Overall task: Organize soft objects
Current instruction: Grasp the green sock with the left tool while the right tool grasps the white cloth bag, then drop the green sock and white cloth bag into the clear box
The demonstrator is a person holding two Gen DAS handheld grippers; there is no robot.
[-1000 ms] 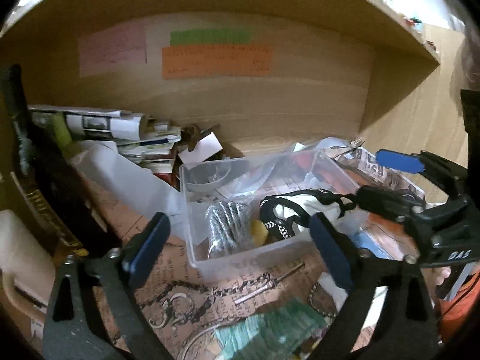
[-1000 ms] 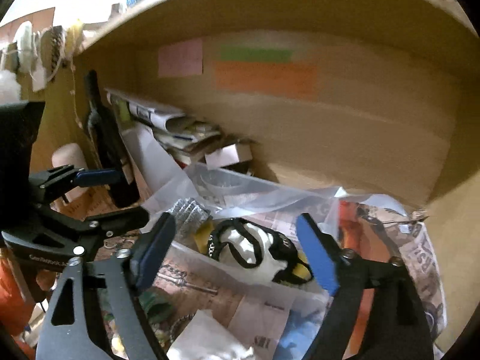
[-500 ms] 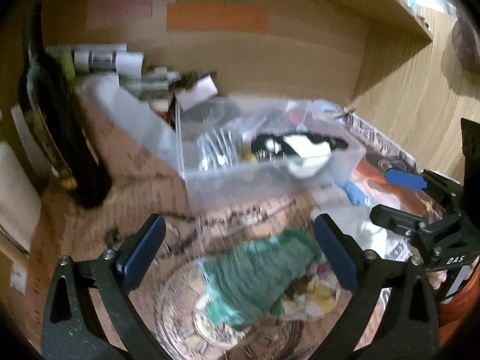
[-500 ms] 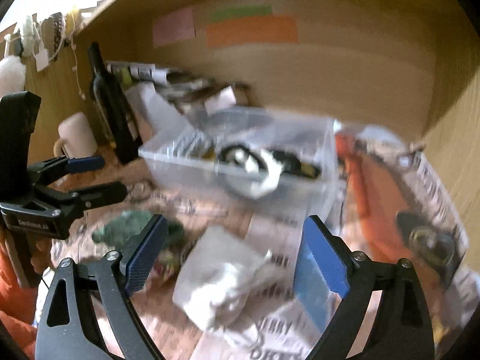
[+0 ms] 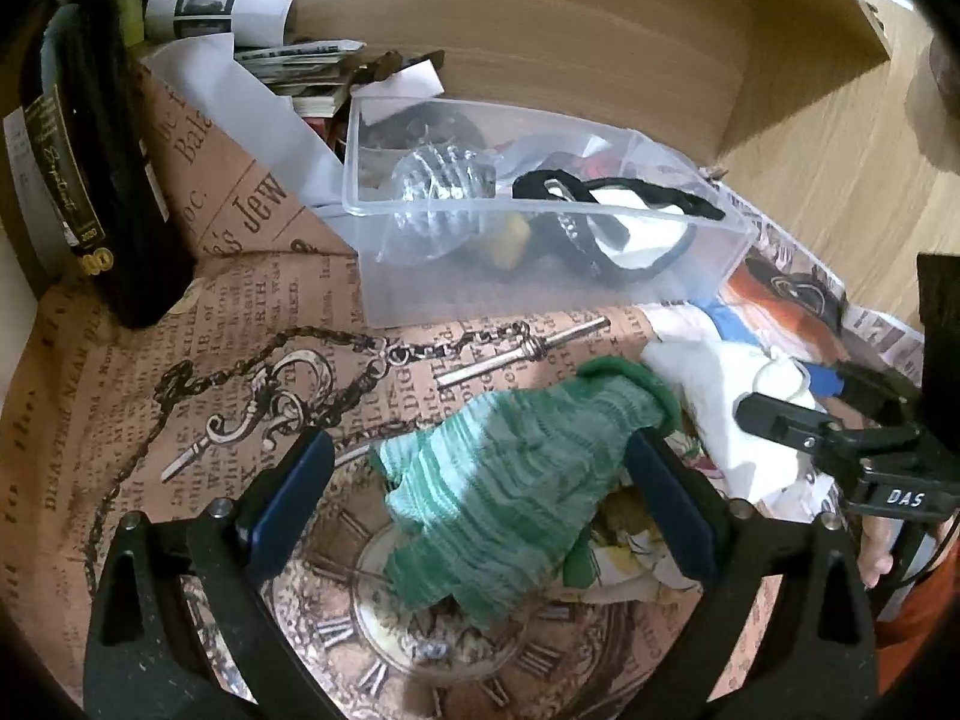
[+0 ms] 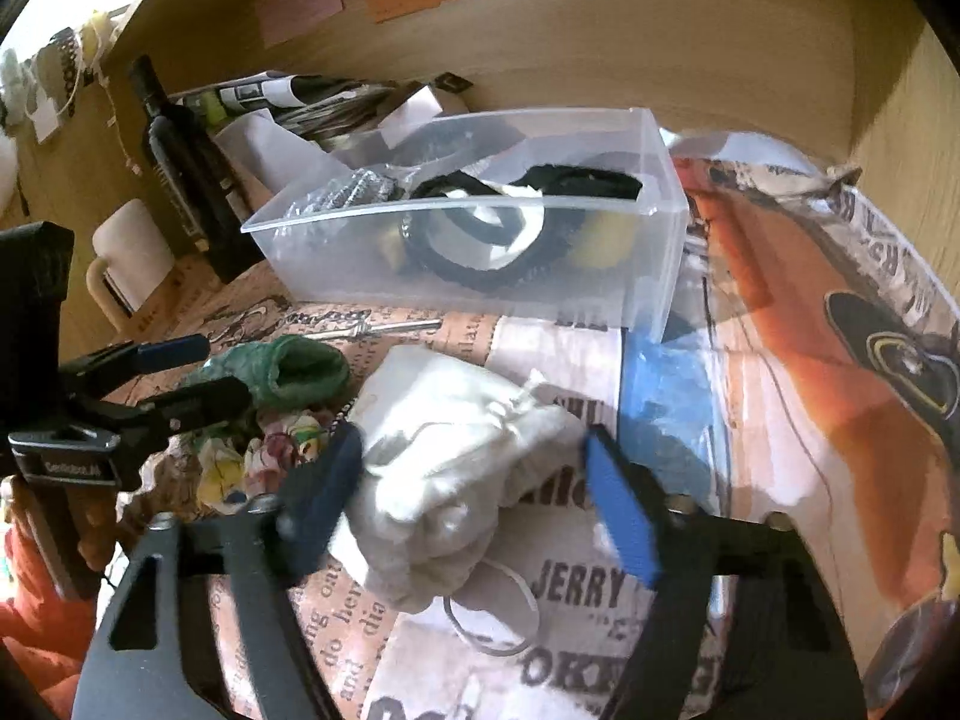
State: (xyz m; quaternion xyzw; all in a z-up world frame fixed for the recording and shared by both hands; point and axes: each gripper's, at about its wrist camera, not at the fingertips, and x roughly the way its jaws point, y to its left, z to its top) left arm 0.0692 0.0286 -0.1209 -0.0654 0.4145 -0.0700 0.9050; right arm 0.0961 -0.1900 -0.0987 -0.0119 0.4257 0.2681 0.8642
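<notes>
Your right hand-held gripper (image 6: 474, 492) blurs at its left finger, and the white drawstring pouch (image 6: 444, 468) partly hides between the spread jaws, held by neither. Your left hand-held gripper (image 5: 474, 504) gapes wide around the ribbed green knit sock (image 5: 510, 492), not pinching it. Both lie on the newspaper-covered surface (image 5: 180, 420), near the clear plastic bin (image 5: 540, 228).

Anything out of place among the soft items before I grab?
Mostly loose items: the green knit sock and white drawstring pouch lie crumpled outside the clear bin, and the black-and-white strap drapes over the bin's rim.
</notes>
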